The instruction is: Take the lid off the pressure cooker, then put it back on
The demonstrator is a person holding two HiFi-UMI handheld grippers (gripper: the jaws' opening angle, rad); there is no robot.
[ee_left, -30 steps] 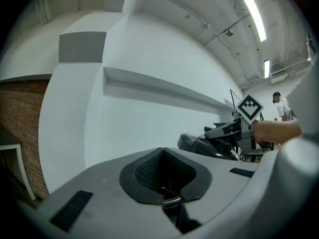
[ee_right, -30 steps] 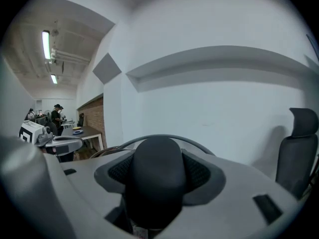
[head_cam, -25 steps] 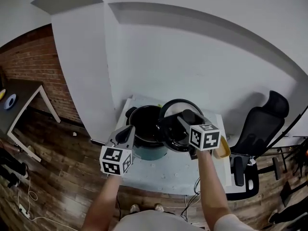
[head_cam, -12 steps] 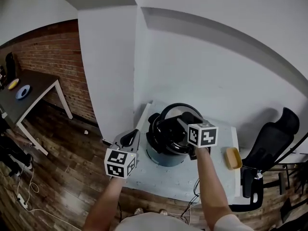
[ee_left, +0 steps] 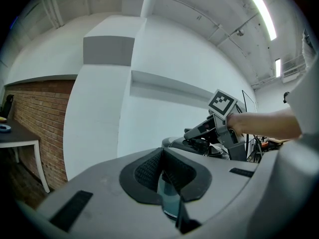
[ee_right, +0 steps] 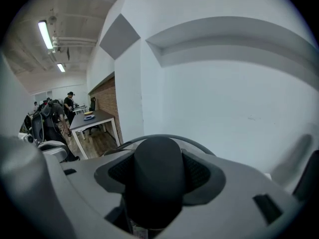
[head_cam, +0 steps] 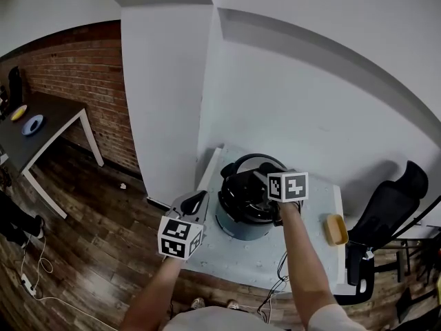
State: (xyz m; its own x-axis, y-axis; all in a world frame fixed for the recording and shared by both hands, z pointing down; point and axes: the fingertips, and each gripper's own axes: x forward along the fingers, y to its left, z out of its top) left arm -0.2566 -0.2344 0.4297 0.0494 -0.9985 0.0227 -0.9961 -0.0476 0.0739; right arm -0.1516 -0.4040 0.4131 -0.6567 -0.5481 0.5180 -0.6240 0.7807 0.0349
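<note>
A white wall and a stretch of brick wall [head_cam: 76, 67] stand behind a small white bench [head_cam: 289, 254], which sits on a wooden floor [head_cam: 89, 254]. The pressure cooker [head_cam: 238, 223] stands towards the back of the bench, with its dark lid [head_cam: 244, 185] lying over its mouth; whether the lid is fully seated cannot be told. The right gripper [head_cam: 260, 178] reaches in from the right over the top of the lid. In the right gripper view its fingers are closed on the lid's black knob [ee_right: 154, 178], and the curved rim of the lid shows just beyond. The left gripper [head_cam: 195, 200] hangs at the bench's left edge, beside the cooker and not touching it. In the left gripper view its fingers [ee_left: 149, 171] meet at the tips with nothing between them. A yellow object [head_cam: 335, 228] lies on the right side of the bench, well apart from the cooker. A black office chair [head_cam: 389, 209] stands to the right, and a dark table [head_cam: 41, 126] stands far left by the brick.
</note>
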